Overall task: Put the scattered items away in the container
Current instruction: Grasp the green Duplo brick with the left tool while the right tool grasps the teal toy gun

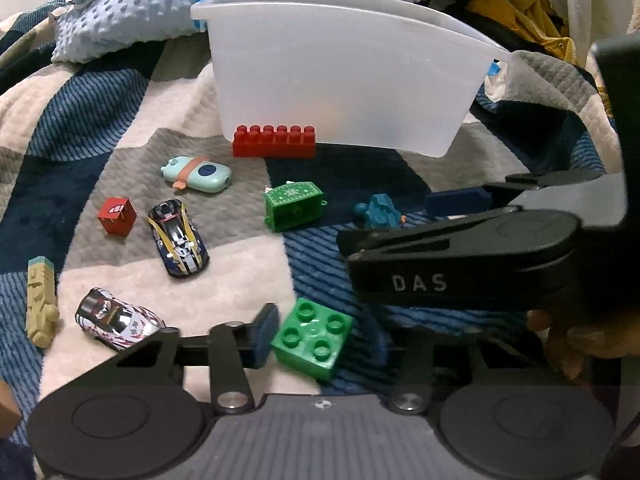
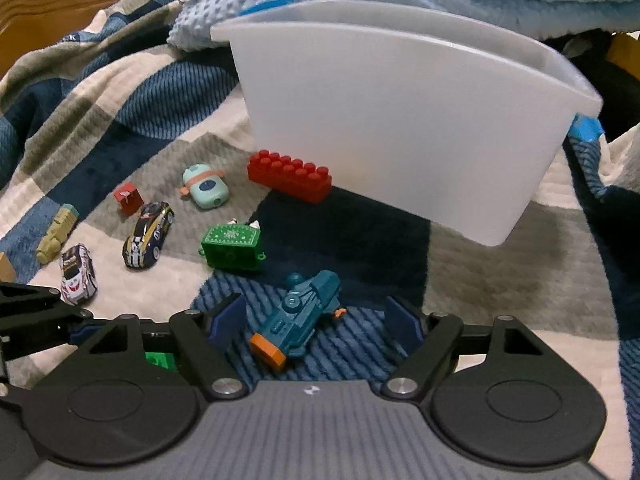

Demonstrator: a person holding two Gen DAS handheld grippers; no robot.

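Observation:
A white plastic bin (image 1: 340,80) stands on a checked blanket; it also shows in the right wrist view (image 2: 400,128). Toys lie in front of it. My left gripper (image 1: 332,340) is open around a green square brick (image 1: 312,338); its right finger is hidden behind the right gripper's body. My right gripper (image 2: 316,320) is open around a teal toy vehicle (image 2: 300,316) with an orange end, also seen from the left wrist (image 1: 380,210). A long red brick (image 1: 274,141) leans at the bin's base.
Also on the blanket: a green chest (image 1: 294,204), a mint toy (image 1: 198,174), a red cube (image 1: 117,216), a dark toy car (image 1: 178,236), a white toy car (image 1: 116,318), a tan figure (image 1: 40,300). A bumpy blue pillow (image 1: 140,8) lies behind.

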